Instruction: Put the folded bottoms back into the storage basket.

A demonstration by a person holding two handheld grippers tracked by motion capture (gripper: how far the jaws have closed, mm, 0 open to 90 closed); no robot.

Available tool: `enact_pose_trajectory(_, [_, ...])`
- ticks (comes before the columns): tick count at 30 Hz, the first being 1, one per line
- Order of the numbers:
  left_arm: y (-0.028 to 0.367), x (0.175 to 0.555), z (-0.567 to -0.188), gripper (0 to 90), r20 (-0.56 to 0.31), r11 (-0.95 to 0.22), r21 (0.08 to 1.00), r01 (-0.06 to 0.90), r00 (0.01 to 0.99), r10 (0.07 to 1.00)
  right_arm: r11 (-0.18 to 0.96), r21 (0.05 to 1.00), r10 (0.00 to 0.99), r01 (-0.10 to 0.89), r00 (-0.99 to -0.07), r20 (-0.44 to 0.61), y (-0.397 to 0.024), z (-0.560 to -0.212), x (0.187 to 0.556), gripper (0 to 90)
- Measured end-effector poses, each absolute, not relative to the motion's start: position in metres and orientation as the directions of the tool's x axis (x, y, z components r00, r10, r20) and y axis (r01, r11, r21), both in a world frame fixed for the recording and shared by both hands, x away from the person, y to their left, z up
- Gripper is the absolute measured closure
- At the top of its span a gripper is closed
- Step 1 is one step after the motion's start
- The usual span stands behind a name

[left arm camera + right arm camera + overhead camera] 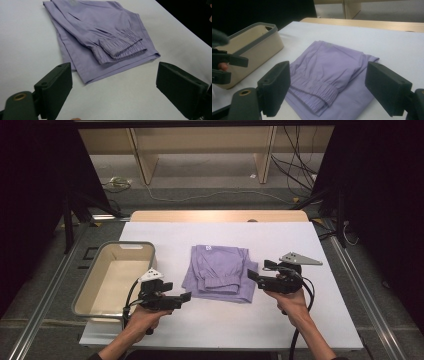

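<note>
White cloth covers the desk (310, 270), largest thing in sight, with a beige rectangular plastic bin with a grey rim (87, 285) at its left edge. Between bin and right hand lies the folded lilac garment with elastic-gathered cuffs (220, 272), flat near the desk's middle. The left claw (182, 298) hangs just beside the garment's near left corner, jaws spread wide, gripping nothing. The right claw (256, 272) hovers at the garment's right edge, jaws equally wide apart, empty, touching no fabric as far as can be told.
</note>
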State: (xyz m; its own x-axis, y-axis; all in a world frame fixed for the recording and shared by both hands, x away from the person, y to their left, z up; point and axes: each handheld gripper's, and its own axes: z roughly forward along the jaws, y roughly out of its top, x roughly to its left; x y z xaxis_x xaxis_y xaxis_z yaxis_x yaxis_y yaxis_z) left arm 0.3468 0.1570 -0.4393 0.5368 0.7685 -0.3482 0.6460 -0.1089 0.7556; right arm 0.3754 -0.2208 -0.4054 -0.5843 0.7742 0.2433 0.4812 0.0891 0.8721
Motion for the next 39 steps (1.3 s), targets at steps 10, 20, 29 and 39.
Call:
enact_pose_trajectory(10, [0.151,0.361,-0.446,13.5,-0.355,-0.111,0.726,0.679,0.508,0.785,0.101,0.864,0.775,0.494,-0.583,0.243,-0.217,-0.408,0.39,21.7])
enact_pose_trajectory(20, [0.145,0.374,-0.454,14.2,-0.367,-0.112,0.684,0.721,0.473,0.801,0.102,0.844,0.781,0.526,-0.568,0.26,-0.213,-0.413,0.407,21.7])
enact_pose_trajectory(29, [0.142,0.385,-0.458,14.6,-0.397,-0.091,0.653,0.752,0.442,0.805,0.1,0.834,0.793,0.542,-0.55,0.262,-0.211,-0.417,0.416,21.8])
enact_pose_trajectory(39, [0.136,0.395,-0.463,14.9,-0.367,-0.118,0.642,0.758,0.438,0.821,0.089,0.83,0.803,0.551,-0.533,0.268,-0.208,-0.42,0.428,21.9])
